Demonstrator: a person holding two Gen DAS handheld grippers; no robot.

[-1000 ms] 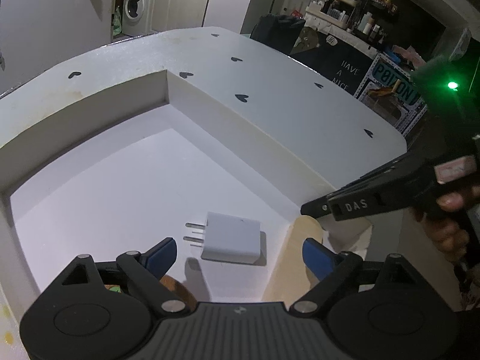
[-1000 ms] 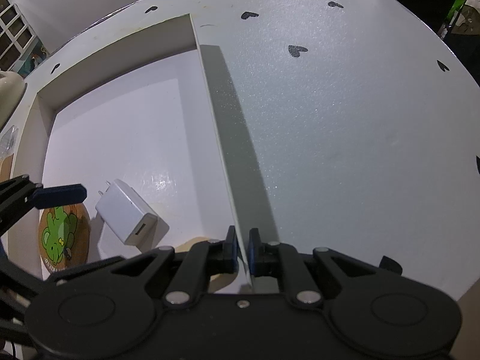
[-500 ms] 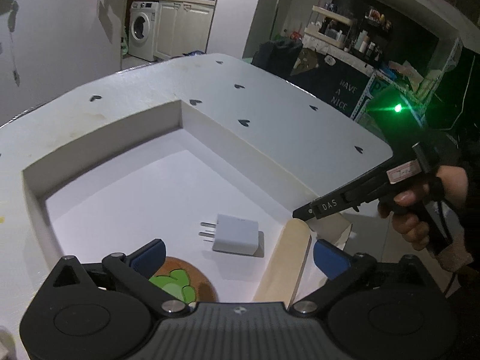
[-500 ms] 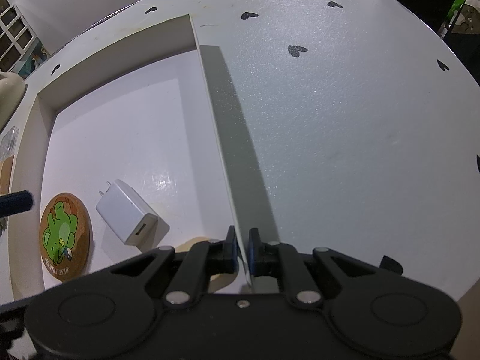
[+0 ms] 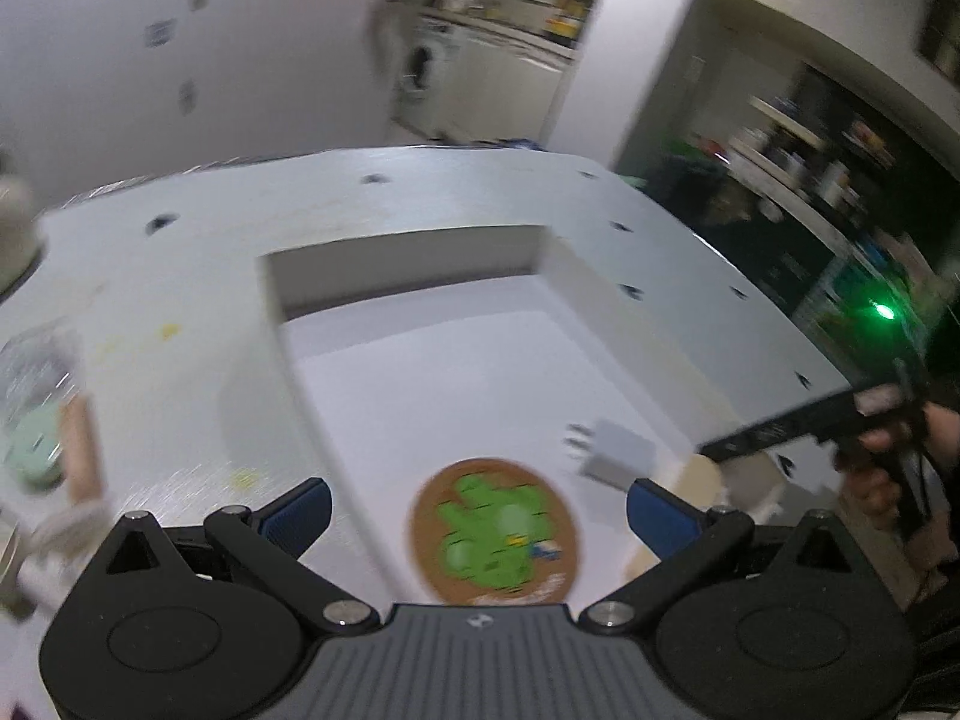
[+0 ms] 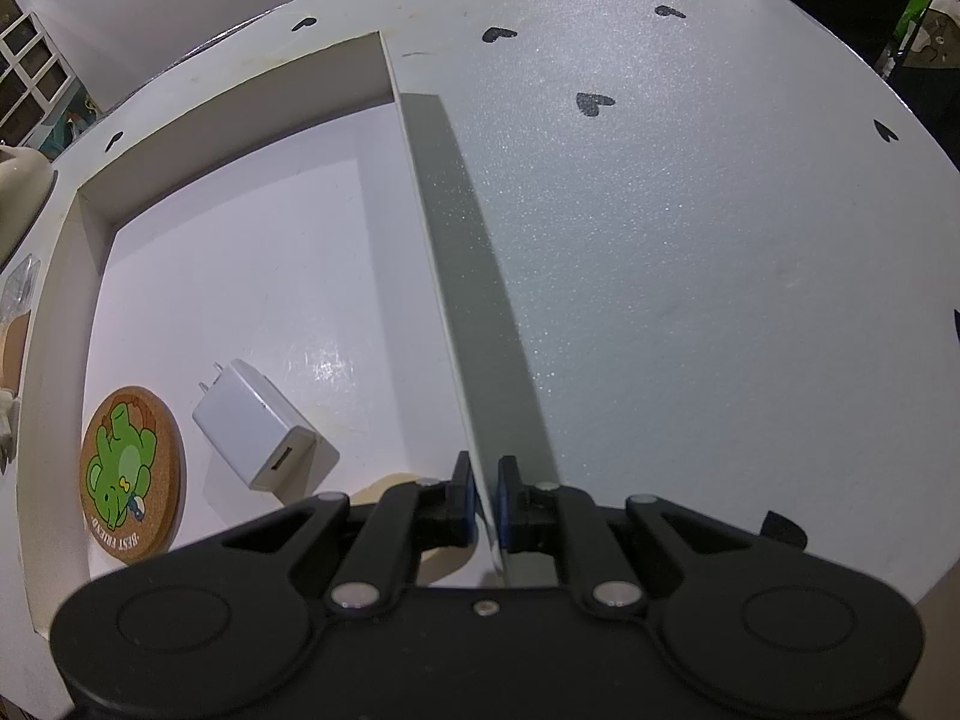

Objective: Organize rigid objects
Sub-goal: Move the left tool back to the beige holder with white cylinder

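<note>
right claw [image 6: 485, 495] clamped on white box wall [image 6: 447, 300], left claw [image 5: 477, 507] spread wide and empty, cork coaster [image 6: 131, 477] and white charger [image 6: 255, 426] inside box

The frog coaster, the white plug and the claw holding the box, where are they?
frog coaster [image 6: 129, 477], right wrist view, on the green frog.
white plug [image 6: 255, 429], right wrist view, on its top face.
right claw [image 6: 485, 498], right wrist view, between its tips, clamped on the box wall.

left gripper [image 5: 477, 501] wide (empty), right gripper [image 6: 485, 495] clamped
</note>
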